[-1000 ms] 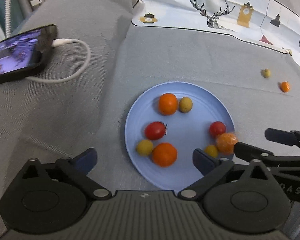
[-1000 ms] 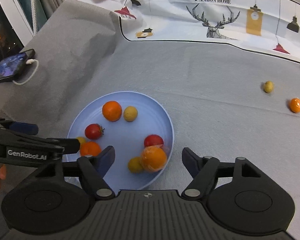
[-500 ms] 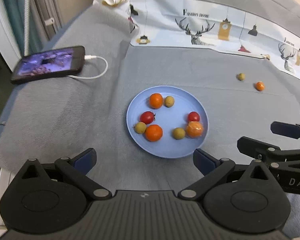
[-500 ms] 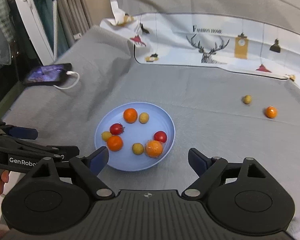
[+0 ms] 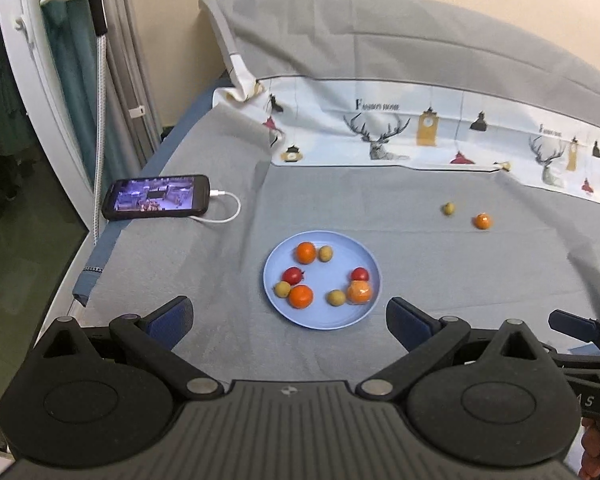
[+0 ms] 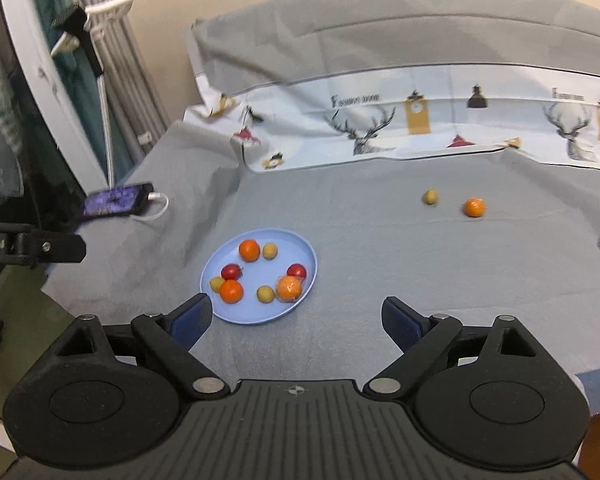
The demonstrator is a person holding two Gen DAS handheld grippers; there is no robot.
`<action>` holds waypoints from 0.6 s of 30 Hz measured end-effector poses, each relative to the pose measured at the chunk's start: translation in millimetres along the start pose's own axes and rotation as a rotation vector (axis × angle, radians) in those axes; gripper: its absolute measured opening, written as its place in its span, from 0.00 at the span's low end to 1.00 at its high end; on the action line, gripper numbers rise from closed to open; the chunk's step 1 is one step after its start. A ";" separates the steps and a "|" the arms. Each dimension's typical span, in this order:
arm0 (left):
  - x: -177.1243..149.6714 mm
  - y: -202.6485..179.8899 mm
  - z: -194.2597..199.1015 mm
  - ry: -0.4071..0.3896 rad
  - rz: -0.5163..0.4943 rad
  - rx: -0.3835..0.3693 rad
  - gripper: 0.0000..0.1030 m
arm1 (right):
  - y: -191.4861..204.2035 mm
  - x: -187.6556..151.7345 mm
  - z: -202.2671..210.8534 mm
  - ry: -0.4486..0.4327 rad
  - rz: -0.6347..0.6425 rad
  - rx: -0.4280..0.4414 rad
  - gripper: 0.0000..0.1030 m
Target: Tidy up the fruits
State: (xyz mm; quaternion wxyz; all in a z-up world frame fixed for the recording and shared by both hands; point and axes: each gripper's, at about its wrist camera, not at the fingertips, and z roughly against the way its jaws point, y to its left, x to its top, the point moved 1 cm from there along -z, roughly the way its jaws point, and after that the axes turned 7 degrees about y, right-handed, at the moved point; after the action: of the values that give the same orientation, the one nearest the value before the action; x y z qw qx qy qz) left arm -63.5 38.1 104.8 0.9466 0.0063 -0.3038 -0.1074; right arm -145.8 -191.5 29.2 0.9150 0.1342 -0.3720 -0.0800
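A round blue plate (image 5: pixel 356 318) lies flat on the grey sheet (image 5: pixel 440 276); being circular, it has no long axis. It holds 8 fruits: an orange (image 5: pixel 305 252) with a yellow-green fruit (image 5: pixel 325 253) just beside it at 12 o'clock, a red tomato (image 5: pixel 293 275) at 9, another tomato (image 5: pixel 359 274) touching a wrapped orange (image 5: pixel 359 292) at 3, the rest near 6. Well apart, toward 1 o'clock from the plate, sit 1 small green fruit (image 5: pixel 448 208) and 1 loose orange (image 5: pixel 482 221). A phone (image 5: pixel 156 197) on a white cable (image 5: pixel 224 210) lies at 10 o'clock. The left gripper (image 5: pixel 290 322) and right gripper (image 6: pixel 296 318) both hang short of the plate, jaws spread wide, nothing between them.
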 end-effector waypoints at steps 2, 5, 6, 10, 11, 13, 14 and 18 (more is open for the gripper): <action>0.0 -2.2 14.8 -0.008 -0.009 -0.007 1.00 | -3.2 -1.8 14.5 -0.020 -0.015 -0.002 0.90; 3.6 -7.1 35.1 -0.020 -0.010 0.006 1.00 | -9.2 -4.1 33.2 -0.044 -0.035 -0.008 0.92; 6.2 -9.9 41.3 -0.019 -0.014 0.010 1.00 | -11.1 -4.5 37.6 -0.047 -0.041 -0.011 0.92; 17.2 -19.6 67.2 -0.008 -0.024 -0.036 1.00 | -16.3 -6.1 44.9 -0.046 -0.067 -0.045 0.93; 19.9 -21.4 74.1 -0.009 -0.021 -0.052 1.00 | -17.8 -6.2 44.7 -0.041 -0.075 -0.057 0.93; 26.8 -26.6 86.8 -0.008 -0.018 -0.083 1.00 | -21.2 -7.0 43.6 -0.028 -0.095 -0.072 0.93; 30.5 -29.2 92.7 -0.008 -0.015 -0.094 1.00 | -23.5 -7.1 43.3 -0.021 -0.105 -0.073 0.93; 43.7 -39.5 112.2 -0.010 -0.006 -0.127 1.00 | -31.9 -6.4 40.5 -0.008 -0.134 -0.091 0.94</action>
State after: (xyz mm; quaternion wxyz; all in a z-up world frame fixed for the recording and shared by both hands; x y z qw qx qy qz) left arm -101.4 -3.6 218.3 0.9432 -0.0536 -0.3012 -0.1292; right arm -180.3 -227.8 43.1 0.9113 0.1166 -0.3619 -0.1584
